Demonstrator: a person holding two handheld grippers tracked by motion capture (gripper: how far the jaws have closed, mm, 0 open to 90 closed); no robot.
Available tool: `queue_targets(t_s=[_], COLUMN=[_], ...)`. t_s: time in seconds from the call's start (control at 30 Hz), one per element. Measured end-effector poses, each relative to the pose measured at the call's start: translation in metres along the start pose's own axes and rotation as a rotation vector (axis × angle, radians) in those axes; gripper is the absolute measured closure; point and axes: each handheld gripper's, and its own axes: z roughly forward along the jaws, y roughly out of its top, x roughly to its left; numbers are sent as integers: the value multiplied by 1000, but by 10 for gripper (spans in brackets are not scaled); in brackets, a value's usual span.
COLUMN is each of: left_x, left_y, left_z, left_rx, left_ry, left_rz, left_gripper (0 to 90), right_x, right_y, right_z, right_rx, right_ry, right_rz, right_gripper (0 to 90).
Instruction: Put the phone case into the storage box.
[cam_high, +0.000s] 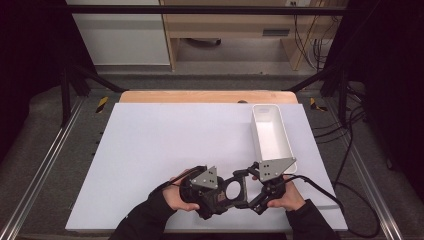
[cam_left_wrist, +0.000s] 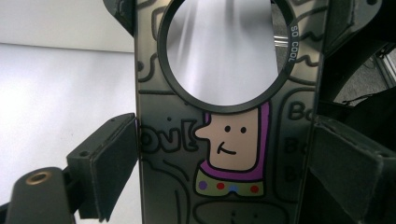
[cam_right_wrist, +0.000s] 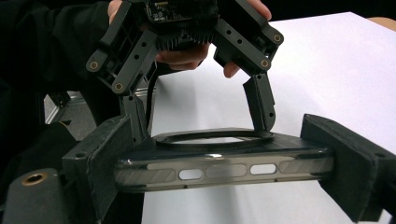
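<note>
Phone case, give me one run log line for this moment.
phone case: held above table | left gripper: clamped on it | right gripper: clamped on it | bin: empty

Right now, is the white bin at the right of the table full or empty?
Empty: in the high view the white bin shows only its bare white floor and walls, nothing inside.

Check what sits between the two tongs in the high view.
A dark phone case with a round cut-out spans the gap, clamped by both the left tongs and the right tongs. The gripper views show its cartoon print.
</note>
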Motion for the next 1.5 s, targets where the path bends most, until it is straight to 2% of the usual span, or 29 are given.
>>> queue_targets(t_s=[0.2,0.33,0.5,0.6,0.67,0.9,1.1,1.3,1.43,1.5], left_x=[1,1,4,5,6,6,11,16,18,19], left_y=[1,1,1,0,-1,-2,-5,-7,-8,-8], left_z=[-6,-14,-24,-28,-30,-29,-27,-21,-20,-18], left_rx=[-25,-39,-48,-42,-35,2,47,116,136,141], left_ry=[13,17,31,44,55,52,47,59,58,75], left_rz=[-7,-24,-47,-60,-62,-59,-52,-43,-43,-38], left_gripper=[83,52,20,2,0,0,0,0,1,8], right_x=[1,1,0,-1,-1,-4,-6,-9,-9,-9], right_y=[4,8,11,13,16,35,48,61,66,68], right_z=[-4,-10,-16,-18,-18,-20,-18,-11,-7,-3], right_rx=[-33,-45,-30,-19,-7,38,97,164,199,222], right_ry=[-16,-43,-79,-83,-87,-83,-82,-71,-62,-61], right_rz=[6,3,1,1,-3,-4,-10,-26,-29,-36], right_gripper=[122,121,121,121,121,121,120,120,120,120])
